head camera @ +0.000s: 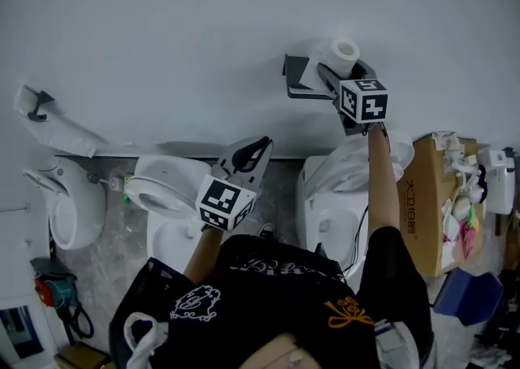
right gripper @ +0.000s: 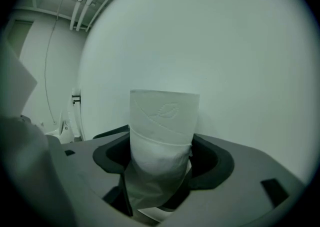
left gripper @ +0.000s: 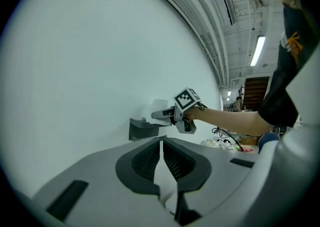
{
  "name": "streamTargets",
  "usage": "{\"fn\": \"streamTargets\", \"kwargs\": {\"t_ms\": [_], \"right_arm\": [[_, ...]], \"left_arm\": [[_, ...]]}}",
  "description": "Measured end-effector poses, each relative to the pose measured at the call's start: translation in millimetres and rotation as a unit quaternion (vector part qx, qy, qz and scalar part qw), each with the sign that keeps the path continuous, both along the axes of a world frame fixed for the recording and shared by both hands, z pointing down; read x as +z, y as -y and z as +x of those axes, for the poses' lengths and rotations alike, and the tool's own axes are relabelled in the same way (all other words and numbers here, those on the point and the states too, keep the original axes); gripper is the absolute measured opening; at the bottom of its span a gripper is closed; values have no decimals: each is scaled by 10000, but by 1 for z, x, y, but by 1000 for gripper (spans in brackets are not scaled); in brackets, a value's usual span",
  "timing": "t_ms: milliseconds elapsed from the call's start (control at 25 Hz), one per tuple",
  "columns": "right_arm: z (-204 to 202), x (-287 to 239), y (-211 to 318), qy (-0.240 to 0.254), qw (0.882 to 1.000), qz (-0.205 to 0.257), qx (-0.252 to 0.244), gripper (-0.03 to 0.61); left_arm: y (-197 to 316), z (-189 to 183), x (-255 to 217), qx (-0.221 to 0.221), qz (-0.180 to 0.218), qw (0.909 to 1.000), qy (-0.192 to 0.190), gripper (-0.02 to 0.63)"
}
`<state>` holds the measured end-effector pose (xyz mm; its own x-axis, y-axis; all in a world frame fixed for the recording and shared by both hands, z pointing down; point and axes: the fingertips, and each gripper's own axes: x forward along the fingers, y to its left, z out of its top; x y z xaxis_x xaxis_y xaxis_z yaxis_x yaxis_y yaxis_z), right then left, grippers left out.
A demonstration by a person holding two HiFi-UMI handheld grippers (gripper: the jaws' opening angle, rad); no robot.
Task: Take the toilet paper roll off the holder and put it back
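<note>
My right tongs (right gripper: 160, 167) are clenched on the upright toilet paper roll (right gripper: 164, 121), which stands at the top of the grey holder (head camera: 297, 83) on the white wall (head camera: 162, 34), while my left tongs (left gripper: 162, 152), lower and well apart, are pressed together on nothing.
</note>
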<state>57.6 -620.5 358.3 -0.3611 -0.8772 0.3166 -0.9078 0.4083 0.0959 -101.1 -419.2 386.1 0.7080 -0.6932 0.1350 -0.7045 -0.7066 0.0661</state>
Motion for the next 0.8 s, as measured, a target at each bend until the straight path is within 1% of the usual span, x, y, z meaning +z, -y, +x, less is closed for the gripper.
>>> {"fn": "streamTargets", "kwargs": {"t_ms": [200,400,600,800], "right_arm": [[0,-2,-3,138,9999,96,-20,339],[-1,-20,-18,155,9990,401,-105,339],[4,-49,-54,278,9967,709,-275,339],[22,-72,-102,404,9942,912,-394,339]], "left_arm": [[3,-5,6,-68,-86,9999,-44,25],[0,1,7,-77,-103,9999,-64,25],[-10,14,4,-69,-77,9999,-62,25],[-31,38,-3,6,-35,10000,-54,25]]}}
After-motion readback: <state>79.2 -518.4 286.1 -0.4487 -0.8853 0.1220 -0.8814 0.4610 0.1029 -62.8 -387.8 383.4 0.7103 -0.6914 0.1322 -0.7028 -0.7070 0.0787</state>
